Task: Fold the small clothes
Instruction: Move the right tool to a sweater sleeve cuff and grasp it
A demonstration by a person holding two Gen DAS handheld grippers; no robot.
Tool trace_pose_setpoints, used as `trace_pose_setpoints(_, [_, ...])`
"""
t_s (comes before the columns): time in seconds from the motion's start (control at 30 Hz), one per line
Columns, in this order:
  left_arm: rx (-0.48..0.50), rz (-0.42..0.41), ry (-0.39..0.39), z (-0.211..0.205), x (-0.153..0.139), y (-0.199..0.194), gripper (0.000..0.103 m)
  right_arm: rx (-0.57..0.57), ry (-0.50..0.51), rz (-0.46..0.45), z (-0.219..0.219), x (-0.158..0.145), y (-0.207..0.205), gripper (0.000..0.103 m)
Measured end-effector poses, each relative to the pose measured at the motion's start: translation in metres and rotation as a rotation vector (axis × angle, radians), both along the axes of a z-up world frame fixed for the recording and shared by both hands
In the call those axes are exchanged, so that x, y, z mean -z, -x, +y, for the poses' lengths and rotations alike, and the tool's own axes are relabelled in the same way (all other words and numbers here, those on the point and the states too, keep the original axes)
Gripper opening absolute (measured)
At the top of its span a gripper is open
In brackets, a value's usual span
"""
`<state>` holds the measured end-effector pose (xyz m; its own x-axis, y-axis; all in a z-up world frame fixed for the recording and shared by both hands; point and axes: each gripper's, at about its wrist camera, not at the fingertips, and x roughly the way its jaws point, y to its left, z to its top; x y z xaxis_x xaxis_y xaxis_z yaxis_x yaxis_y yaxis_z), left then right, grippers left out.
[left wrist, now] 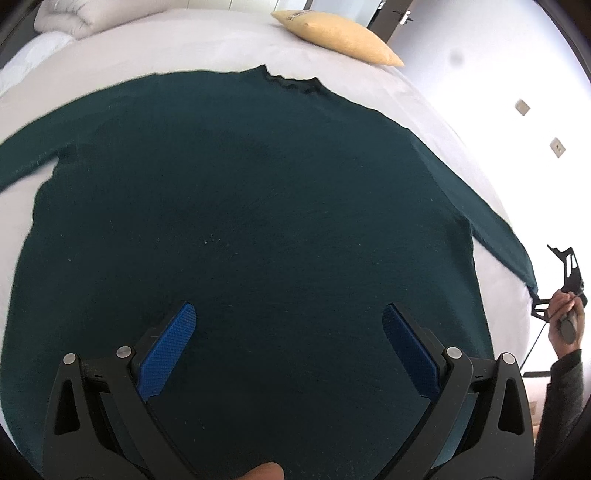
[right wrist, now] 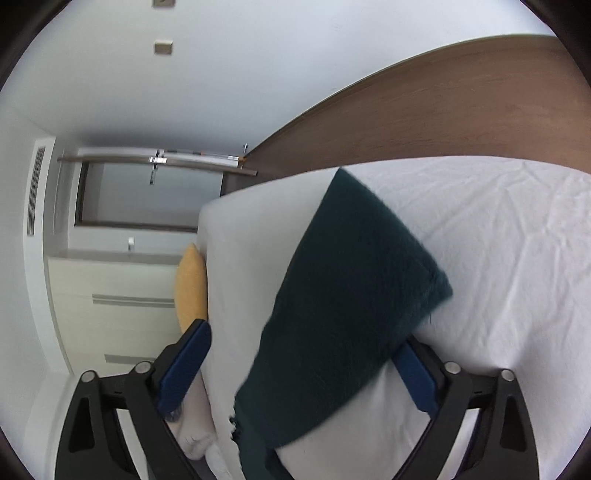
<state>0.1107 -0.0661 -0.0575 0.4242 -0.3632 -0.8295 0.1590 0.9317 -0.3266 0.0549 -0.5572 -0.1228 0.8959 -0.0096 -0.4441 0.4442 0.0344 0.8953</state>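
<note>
A dark teal long-sleeved sweater (left wrist: 240,206) lies flat on the white bed (left wrist: 155,48), collar at the far side, sleeves spread left and right. My left gripper (left wrist: 288,325) is open above the sweater's lower body, blue pads wide apart, holding nothing. My right gripper (right wrist: 306,354) is open at the bed's edge, its jaws either side of the right sleeve's cuff end (right wrist: 354,295), which lies on the sheet between them. The right gripper also shows in the left wrist view (left wrist: 565,288), just beyond the sleeve cuff.
A yellow pillow (left wrist: 340,35) lies at the bed's far corner, also in the right wrist view (right wrist: 192,284). A white duvet (left wrist: 70,16) is bunched at the far left. A wooden headboard (right wrist: 443,110) and white drawers (right wrist: 122,302) stand beyond the bed.
</note>
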Motion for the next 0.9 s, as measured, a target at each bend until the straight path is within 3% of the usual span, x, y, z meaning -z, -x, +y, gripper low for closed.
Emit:
trace_pose_setpoints(0.13, [-0.025, 0.01, 0.04, 0.012, 0.005, -0.01, 0.103, 0.033, 0.039, -0.008, 0.0, -0.001, -0.004, 0.087])
trace_pose_setpoints(0.23, [-0.034, 0.018, 0.062, 0.019, 0.009, -0.018, 0.103, 0.063, 0.054, 0.001, -0.004, 0.003, -0.009, 0.074])
trace_pose_setpoints(0.33, [-0.04, 0.02, 0.08, 0.022, 0.01, -0.024, 0.103, 0.08, 0.065, 0.015, -0.005, 0.007, -0.008, 0.054])
trace_pose_setpoints(0.4, [-0.039, 0.021, 0.085, 0.023, 0.011, -0.029, 0.103, 0.086, 0.066, 0.028, -0.009, 0.01, -0.009, 0.033])
trace_pose_setpoints(0.5, [-0.036, 0.018, 0.094, 0.023, 0.011, -0.037, 0.103, 0.087, 0.098, 0.085, -0.007, 0.007, -0.011, 0.017])
trace_pose_setpoints(0.67, [-0.043, 0.017, 0.122, 0.026, 0.012, -0.057, 0.103, 0.015, 0.272, 0.152, 0.014, -0.031, -0.041, 0.015])
trace_pose_setpoints(0.8, [-0.034, -0.012, 0.201, 0.028, 0.011, -0.077, 0.103, -0.139, 0.471, 0.161, 0.062, -0.072, -0.091, 0.015])
trace_pose_setpoints(0.9, [-0.012, -0.045, 0.208, 0.027, 0.008, -0.089, 0.103, -0.307, 0.665, 0.162, 0.131, -0.104, -0.147, 0.015])
